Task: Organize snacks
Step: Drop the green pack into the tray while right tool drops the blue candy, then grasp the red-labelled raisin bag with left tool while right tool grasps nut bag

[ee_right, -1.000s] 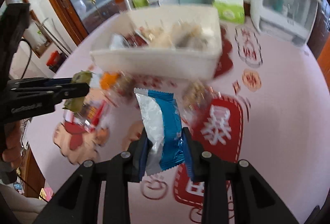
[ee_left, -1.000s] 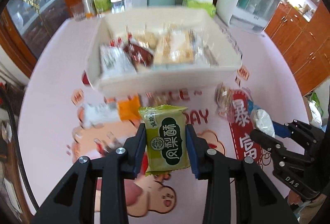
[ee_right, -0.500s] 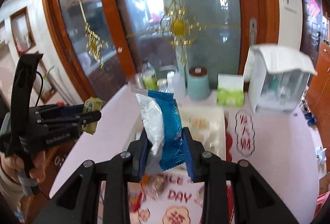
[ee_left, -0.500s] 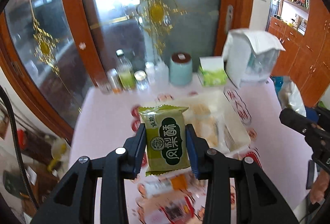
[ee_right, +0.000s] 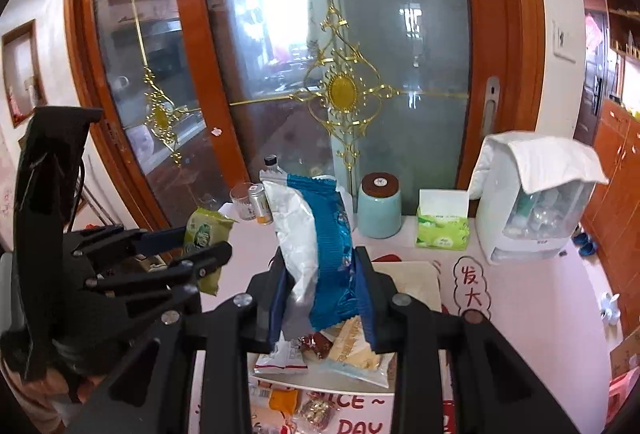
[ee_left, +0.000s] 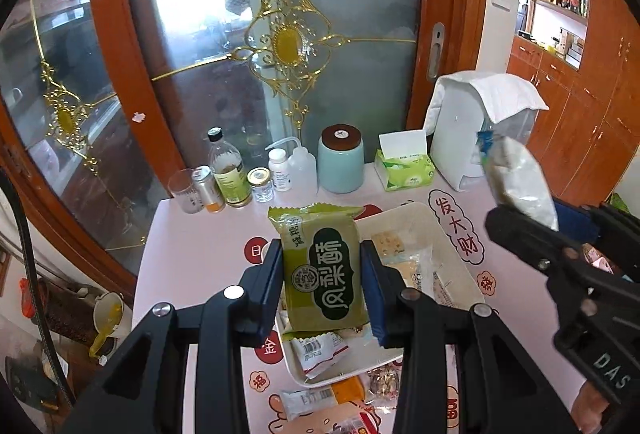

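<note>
My left gripper (ee_left: 322, 286) is shut on a green snack packet (ee_left: 322, 266) with dark lettering, held upright high above the white tray (ee_left: 460, 258). My right gripper (ee_right: 320, 294) is shut on a blue-and-silver snack packet (ee_right: 316, 242), also well above the tray (ee_right: 424, 278). Each view shows the other gripper: the right one (ee_left: 560, 250) with its silver packet (ee_left: 516, 182) at the right, the left one (ee_right: 160, 254) with the green packet (ee_right: 206, 238) at the left. Several wrapped snacks lie in the tray and more lie on the pink table (ee_left: 192, 258) in front of it.
At the table's far edge stand a glass (ee_left: 184, 190), bottles and jars (ee_left: 228, 170), a teal canister (ee_left: 340, 158), a green tissue pack (ee_left: 404, 166) and a white covered appliance (ee_left: 472, 130). Behind them is a glass door with gold ornament. Wooden cabinets (ee_left: 592, 122) fill the right side.
Both grippers have risen high above the table with their packets still held. The tray, close and large a second ago, now lies small and far below.
</note>
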Demonstrator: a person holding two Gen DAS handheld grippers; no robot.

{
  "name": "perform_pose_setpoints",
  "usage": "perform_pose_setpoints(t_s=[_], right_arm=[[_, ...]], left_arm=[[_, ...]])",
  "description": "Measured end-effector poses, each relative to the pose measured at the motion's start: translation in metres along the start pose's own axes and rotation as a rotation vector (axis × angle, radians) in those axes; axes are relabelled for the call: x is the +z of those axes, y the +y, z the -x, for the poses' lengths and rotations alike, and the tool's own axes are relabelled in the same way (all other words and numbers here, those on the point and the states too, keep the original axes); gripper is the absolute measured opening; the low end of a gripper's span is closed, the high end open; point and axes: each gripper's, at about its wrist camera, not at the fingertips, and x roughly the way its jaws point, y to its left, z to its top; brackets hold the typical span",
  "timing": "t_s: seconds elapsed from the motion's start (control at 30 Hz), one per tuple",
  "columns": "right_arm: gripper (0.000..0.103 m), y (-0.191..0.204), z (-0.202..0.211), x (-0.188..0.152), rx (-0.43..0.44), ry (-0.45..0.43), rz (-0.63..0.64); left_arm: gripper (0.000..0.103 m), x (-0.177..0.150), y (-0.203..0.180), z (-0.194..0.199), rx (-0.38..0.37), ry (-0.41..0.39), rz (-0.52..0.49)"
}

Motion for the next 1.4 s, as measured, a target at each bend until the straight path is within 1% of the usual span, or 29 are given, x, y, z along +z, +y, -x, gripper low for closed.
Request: perform_pose_setpoints(t_s=[0.17,0.3,0.37,0.4,0.43,0.47,0.5,0.53,0.57,0.63,0.67,0.73,0.8,1.0,1.17,1.27,1.4], right_arm=[[0.032,-0.003,-0.029,-0.007,-0.039,0.043,-0.002],[0.032,-0.009,-0.056,-0.016,-0.07,0.085,-0.009],[0.035,-0.014,-0.069,-0.02,-0.073,0.107,-0.024],[0.035,-0.016,-0.073,-0.021,-0.074,0.116,-0.029],[0.036,-0.018,-0.081,-0.023,-0.074,0.129,-0.03],[0.036,-0.02,-0.086,-0.025,-0.058,0.139,-0.031],[0.036,-0.024,-0.09,-0.027,-0.055,0.146,-0.035],[0.038,-0.027,-0.093,-0.029,-0.062,0.151,-0.042],[0.045,-0.034,-0.097,-0.032,-0.065,0.161,-0.055],[0.055,-0.042,-0.102,-0.038,-0.061,0.177,-0.083],[0.057,-0.044,-0.103,-0.04,-0.064,0.178,-0.093],[0.057,-0.048,-0.107,-0.044,-0.064,0.189,-0.1],[0.057,-0.049,-0.11,-0.049,-0.066,0.202,-0.097],[0.057,-0.05,-0.112,-0.064,-0.048,0.237,-0.093],[0.057,-0.047,-0.101,-0.074,-0.027,0.243,-0.094],[0.057,-0.043,-0.089,-0.08,-0.013,0.237,-0.087],[0.057,-0.038,-0.072,-0.09,0.002,0.234,-0.075]], left_arm=[[0.035,-0.002,-0.002,-0.03,-0.025,0.03,-0.011],[0.036,-0.006,-0.004,-0.063,-0.028,0.072,-0.022],[0.036,-0.008,-0.005,-0.077,-0.026,0.09,-0.024],[0.042,-0.009,-0.006,-0.085,-0.024,0.095,-0.031],[0.057,-0.01,-0.007,-0.091,-0.027,0.094,-0.039],[0.066,-0.011,-0.006,-0.096,-0.018,0.097,-0.044],[0.083,-0.013,-0.003,-0.104,-0.002,0.11,-0.04],[0.091,-0.015,0.0,-0.109,0.001,0.119,-0.029],[0.092,-0.017,0.004,-0.114,-0.007,0.127,-0.014],[0.092,-0.021,0.011,-0.123,-0.039,0.158,0.02],[0.092,-0.022,0.014,-0.127,-0.048,0.173,0.031],[0.092,-0.026,0.017,-0.135,-0.051,0.203,0.048],[0.092,-0.03,0.019,-0.137,-0.046,0.216,0.048],[0.092,-0.043,0.022,-0.128,-0.029,0.221,0.052],[0.092,-0.05,0.02,-0.104,-0.025,0.204,0.031],[0.092,-0.059,0.016,-0.088,-0.016,0.195,0.01],[0.092,-0.074,0.012,-0.065,-0.022,0.186,-0.009]])
